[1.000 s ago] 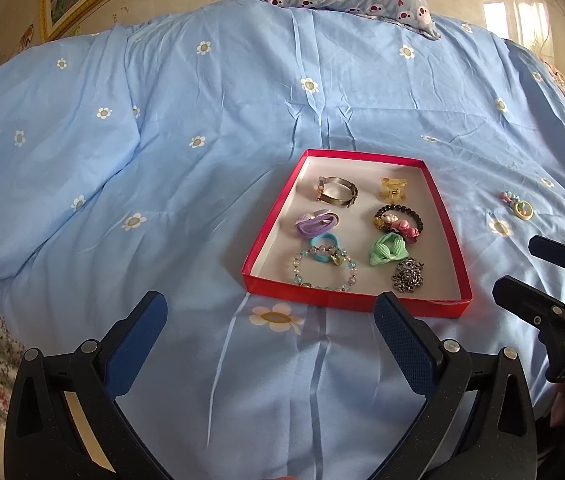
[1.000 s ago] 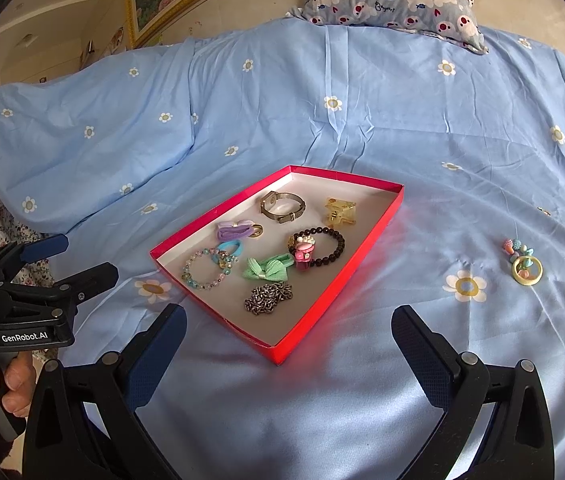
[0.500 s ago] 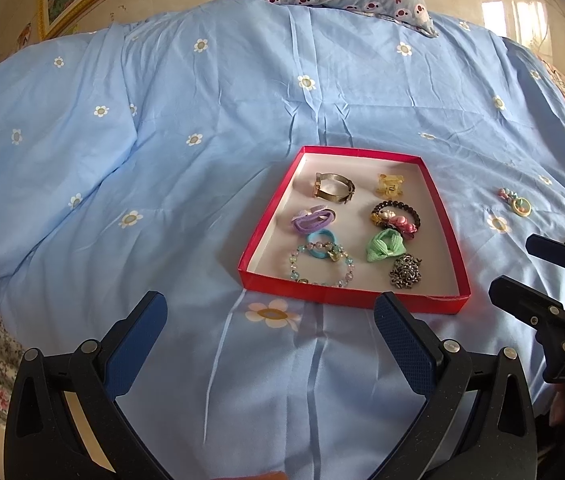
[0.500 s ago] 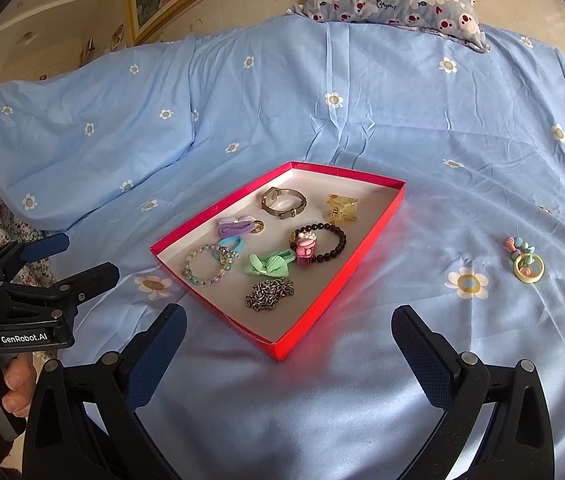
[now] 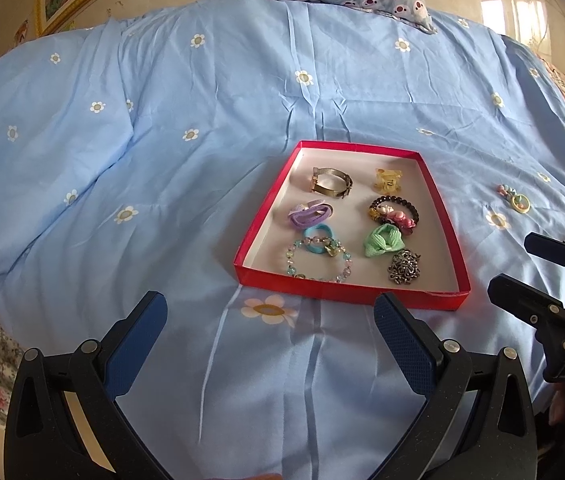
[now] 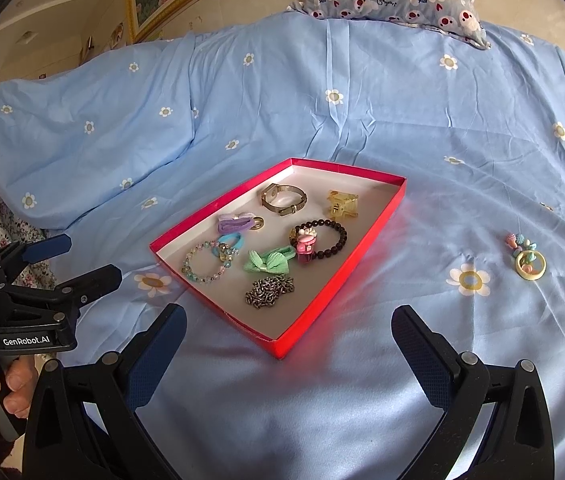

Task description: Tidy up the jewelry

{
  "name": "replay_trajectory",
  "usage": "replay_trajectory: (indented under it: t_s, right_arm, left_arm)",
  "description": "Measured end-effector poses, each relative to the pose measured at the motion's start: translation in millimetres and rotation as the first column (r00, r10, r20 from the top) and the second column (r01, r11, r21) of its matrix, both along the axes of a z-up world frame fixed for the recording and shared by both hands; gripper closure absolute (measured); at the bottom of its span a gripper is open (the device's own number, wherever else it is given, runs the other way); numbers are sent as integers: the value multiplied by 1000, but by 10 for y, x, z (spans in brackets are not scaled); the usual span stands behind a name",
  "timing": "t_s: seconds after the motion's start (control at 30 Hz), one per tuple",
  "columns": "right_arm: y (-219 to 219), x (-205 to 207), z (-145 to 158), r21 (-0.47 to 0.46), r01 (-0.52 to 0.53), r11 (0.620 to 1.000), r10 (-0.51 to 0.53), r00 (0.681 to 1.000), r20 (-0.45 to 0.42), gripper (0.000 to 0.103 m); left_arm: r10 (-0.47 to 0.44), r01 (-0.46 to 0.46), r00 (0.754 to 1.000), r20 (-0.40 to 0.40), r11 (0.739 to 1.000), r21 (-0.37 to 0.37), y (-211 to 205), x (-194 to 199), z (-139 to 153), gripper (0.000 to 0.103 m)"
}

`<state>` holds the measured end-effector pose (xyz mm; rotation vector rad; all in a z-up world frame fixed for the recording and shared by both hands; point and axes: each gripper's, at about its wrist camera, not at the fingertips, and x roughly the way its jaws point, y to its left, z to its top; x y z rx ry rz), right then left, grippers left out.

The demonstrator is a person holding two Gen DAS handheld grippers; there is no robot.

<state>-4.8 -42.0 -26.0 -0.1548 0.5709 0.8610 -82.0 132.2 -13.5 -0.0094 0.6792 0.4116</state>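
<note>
Both tools have eased back slightly; left tool (image 5: 270, 336) and right tool (image 6: 288, 338) gape wide, empty, before the red tray (image 6: 378, 224); a ring charm (image 6: 528, 260) lies apart on the bed (image 6: 362, 112).

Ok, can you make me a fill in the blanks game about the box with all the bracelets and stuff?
1. The tray holding the jewelry has rims colored ____.
2. The bow inside the tray is colored ____.
3. The ring charm lies ____ the tray, on the blue bedsheet.
4. Both the left gripper and the right gripper have their jaws ____.

Missing words: red; green; outside; open
</note>
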Motion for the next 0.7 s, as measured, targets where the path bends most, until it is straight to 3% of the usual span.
replay_trajectory:
  t_s: [0.7]
  right_arm:
    - [-13,14,-3,2,-3,1000,3,1000,-2,0]
  left_arm:
    - [-9,9,1000,2,1000,-9,5,1,-25,0]
